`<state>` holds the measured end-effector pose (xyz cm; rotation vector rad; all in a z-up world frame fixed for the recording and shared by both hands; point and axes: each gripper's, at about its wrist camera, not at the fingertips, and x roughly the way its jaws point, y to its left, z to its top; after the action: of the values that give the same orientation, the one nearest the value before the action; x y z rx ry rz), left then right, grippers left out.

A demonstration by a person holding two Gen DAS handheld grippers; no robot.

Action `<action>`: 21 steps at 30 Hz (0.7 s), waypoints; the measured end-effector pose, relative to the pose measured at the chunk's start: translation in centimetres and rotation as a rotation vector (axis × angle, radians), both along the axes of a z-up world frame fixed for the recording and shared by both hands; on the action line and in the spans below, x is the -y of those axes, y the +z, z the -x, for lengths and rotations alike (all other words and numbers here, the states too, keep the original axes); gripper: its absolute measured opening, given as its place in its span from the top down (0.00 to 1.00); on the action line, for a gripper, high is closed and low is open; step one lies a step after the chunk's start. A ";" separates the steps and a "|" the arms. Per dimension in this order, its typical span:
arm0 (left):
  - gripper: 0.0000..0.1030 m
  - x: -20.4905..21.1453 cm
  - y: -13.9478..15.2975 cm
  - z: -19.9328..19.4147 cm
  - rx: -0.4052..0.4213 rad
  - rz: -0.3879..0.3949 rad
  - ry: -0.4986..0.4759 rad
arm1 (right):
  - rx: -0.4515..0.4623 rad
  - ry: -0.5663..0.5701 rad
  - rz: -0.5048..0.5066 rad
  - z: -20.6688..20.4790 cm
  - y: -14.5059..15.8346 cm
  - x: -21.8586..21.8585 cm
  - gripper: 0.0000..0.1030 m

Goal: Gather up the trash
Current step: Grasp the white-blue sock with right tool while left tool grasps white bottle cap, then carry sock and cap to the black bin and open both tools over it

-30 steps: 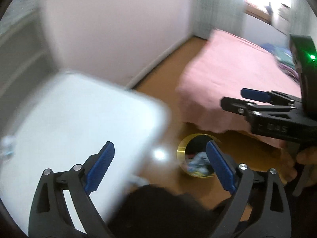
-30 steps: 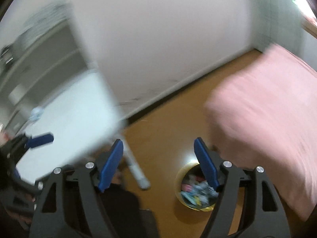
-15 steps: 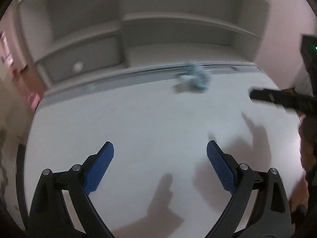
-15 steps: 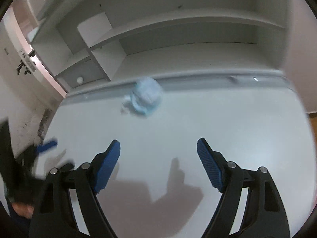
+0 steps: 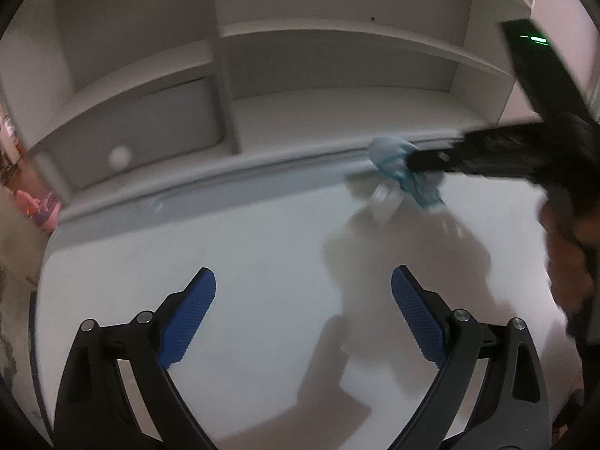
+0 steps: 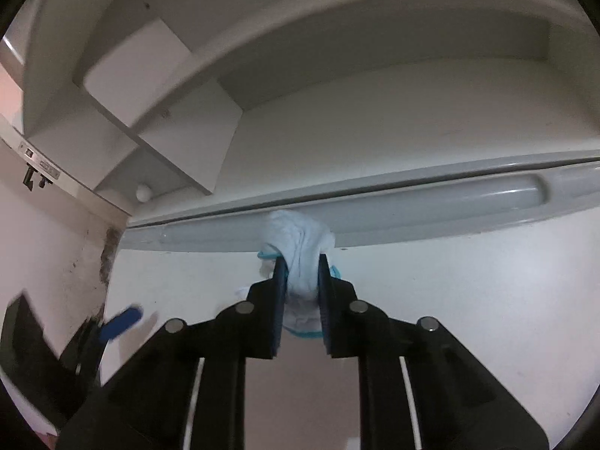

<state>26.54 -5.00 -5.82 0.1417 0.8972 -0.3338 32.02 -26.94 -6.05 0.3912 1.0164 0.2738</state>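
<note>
- The table (image 5: pixel 262 262) filled most of both views, a plain white top with soft shadows of my claws across it.
- Behind it stood a grey-white shelf unit (image 5: pixel 337 112) with open compartments; a shallow grey groove (image 6: pixel 412 202) ran along the table's back edge just in front of it.
- To the left of the table, in the right wrist view, a pale wall (image 6: pixel 56 243) showed dark scuffs near the table's corner.
- My left claw (image 5: pixel 303 317) hung over the bare table with its blue pads (image 5: pixel 187 318) spread wide and nothing between them.
- My right claw (image 6: pixel 303 292) was closing, its two pads pressed on either side of the mask.
- The mask (image 6: pixel 300 255), a crumpled white wad with a light blue edge, sat at the back of the table, touching the groove, and bulged out above and below the pads.
- In the left wrist view the same mask (image 5: pixel 397 165) showed as a blur at the tip of my right claw (image 5: pixel 412 161), against the groove.
- A small white knob (image 6: pixel 143 192) sat on the lower left compartment of the shelf unit.
</note>
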 end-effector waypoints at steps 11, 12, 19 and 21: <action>0.11 4.7 -3.5 -4.7 -0.037 -0.077 0.006 | 0.065 -0.008 0.073 9.5 2.0 6.1 0.84; 0.13 4.4 -3.6 -4.7 -0.042 -0.068 0.005 | 0.068 -0.008 0.079 10.4 2.1 6.6 0.84; 0.70 4.7 -2.8 -5.0 -0.018 -0.054 0.027 | 0.081 -0.052 0.098 14.9 1.9 9.6 0.84; 0.70 5.2 -2.5 -4.6 -0.032 -0.060 0.028 | 0.085 -0.077 0.098 16.5 2.1 10.7 0.84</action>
<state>31.19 -10.20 -8.34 0.1794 0.9401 -0.2840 15.49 -37.66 -3.94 0.3262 0.9256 0.1689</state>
